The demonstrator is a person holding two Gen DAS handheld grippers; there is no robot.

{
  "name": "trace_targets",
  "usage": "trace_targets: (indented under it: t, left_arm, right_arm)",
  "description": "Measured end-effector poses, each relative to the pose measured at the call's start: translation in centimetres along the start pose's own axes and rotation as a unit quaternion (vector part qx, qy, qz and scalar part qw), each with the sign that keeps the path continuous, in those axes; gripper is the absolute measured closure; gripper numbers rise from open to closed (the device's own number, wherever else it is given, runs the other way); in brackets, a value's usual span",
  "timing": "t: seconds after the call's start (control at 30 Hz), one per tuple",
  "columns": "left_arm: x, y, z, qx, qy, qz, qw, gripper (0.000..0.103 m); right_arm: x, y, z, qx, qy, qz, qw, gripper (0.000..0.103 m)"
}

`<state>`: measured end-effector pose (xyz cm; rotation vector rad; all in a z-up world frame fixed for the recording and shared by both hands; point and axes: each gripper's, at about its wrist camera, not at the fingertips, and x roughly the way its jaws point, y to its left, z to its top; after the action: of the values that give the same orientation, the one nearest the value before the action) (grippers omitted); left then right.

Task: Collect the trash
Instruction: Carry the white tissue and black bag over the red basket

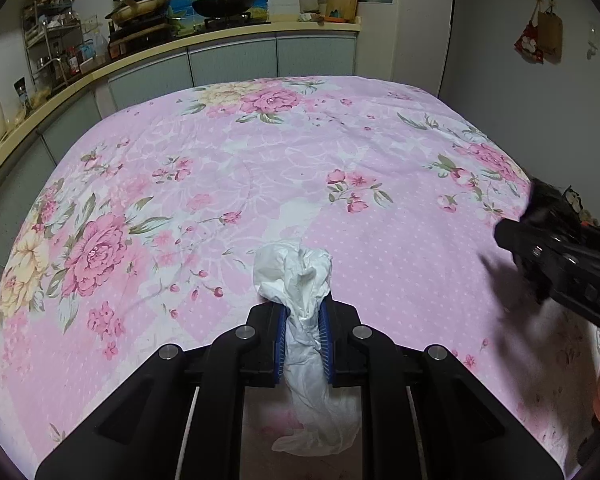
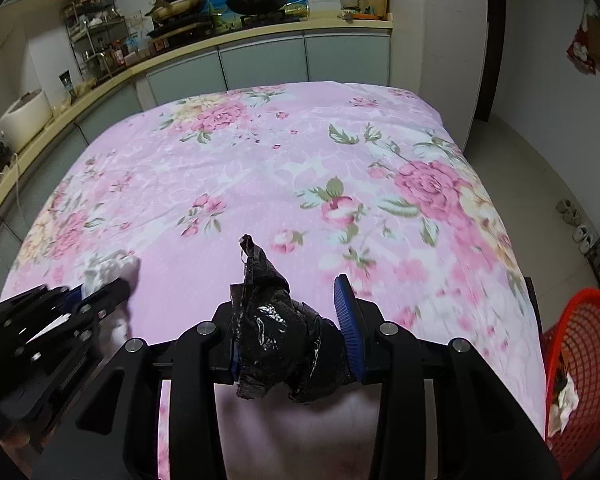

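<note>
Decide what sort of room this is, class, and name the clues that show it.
Most likely a home kitchen: a wok on a stove, a worktop over cabinets, and a rack of bottles and jars.

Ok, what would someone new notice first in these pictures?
Probably the pink floral cloth that fills both views. Next, the trash: the left claw pinches a crumpled white plastic bag, the right claw a black one. A red basket stands at the right edge.

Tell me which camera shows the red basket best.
The right wrist view: the red basket stands at its right edge, beside the floral cloth, with something pale inside. The left wrist view shows none of it; the right claw fills that side there.
</note>
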<state>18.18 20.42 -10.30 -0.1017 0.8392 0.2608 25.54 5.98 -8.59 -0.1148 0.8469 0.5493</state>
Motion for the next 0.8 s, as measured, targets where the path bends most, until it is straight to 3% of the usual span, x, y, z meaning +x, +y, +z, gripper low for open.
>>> trace_targets:
  t: [0.2,0.8]
  left_arm:
    - [-1.4,-0.6,-0.1,0.002,-0.015,0.001,0.9999,0.090]
    - [-9.7,-3.8,2.9,0.025,-0.113,-0.004,0.9933,0.090]
  right_arm:
    - [-2.9,-0.1,-1.0,0.004,-0.028,-0.001,1.000,0.066]
    - [-11.1,-1.7,-1.4,0.035,-0.115,0.016,0.993,0.066]
